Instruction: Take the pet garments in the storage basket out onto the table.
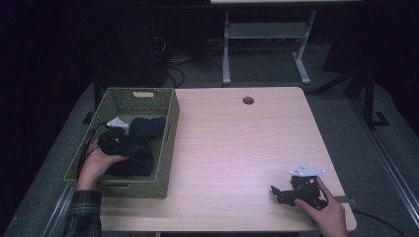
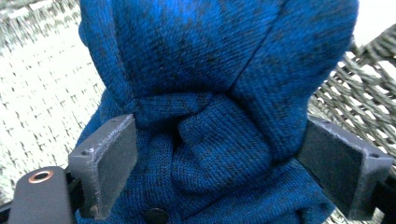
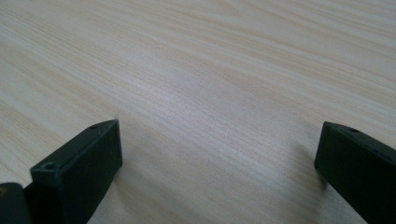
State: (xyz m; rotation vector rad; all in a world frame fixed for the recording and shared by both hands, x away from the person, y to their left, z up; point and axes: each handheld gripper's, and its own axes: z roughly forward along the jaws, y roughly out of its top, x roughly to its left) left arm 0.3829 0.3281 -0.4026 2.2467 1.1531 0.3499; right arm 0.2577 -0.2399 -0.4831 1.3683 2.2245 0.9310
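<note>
Item: blue knitted garment [image 2: 210, 93], in woven basket [image 1: 168, 143] at the table's [image 1: 237, 148] left edge.
Left gripper [image 1: 114, 140] inside basket, jaws spread wide around a bunched fold of knit. Right gripper [image 1: 284, 191] low over bare wood near the front right corner, jaws wide, holding nothing.
</note>
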